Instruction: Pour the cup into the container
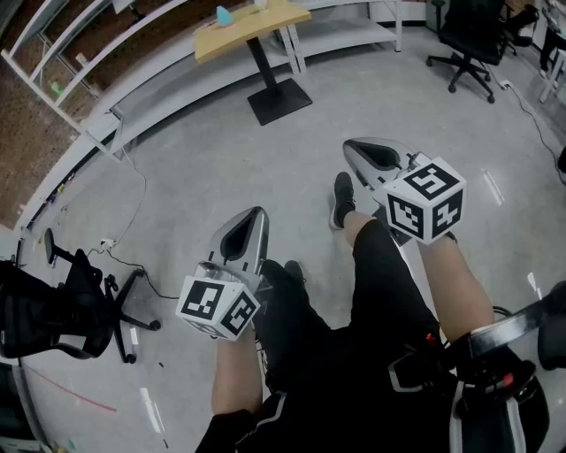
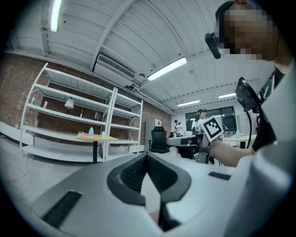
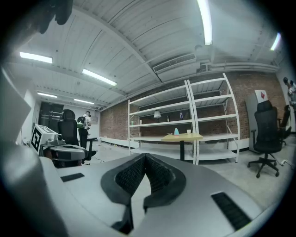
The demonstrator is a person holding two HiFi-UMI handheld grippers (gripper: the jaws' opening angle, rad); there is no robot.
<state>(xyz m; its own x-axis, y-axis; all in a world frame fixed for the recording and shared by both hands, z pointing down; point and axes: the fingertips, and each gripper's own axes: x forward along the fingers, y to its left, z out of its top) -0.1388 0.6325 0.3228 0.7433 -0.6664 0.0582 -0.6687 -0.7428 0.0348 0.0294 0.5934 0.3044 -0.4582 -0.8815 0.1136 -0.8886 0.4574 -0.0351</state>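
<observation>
A small wooden table [image 1: 252, 26] stands far ahead by the shelves, with a teal object [image 1: 224, 15] on it. In the right gripper view that table [image 3: 181, 137] carries the teal object [image 3: 176, 131] and a small white cup [image 3: 188, 131]. It also shows in the left gripper view as a table [image 2: 97, 137] with the teal object [image 2: 91, 131]. My left gripper [image 1: 250, 217] and my right gripper [image 1: 354, 146] are held out level over the floor, well short of the table. In their own views the left gripper [image 2: 147, 155] and the right gripper [image 3: 145, 156] have their tips together and hold nothing.
White shelving [image 1: 106, 80] runs along the brick wall behind the table. One black office chair [image 1: 62, 310] stands at the left with a cable on the floor, another chair [image 1: 469, 35] at the far right. A person [image 3: 86, 121] stands by desks in the distance.
</observation>
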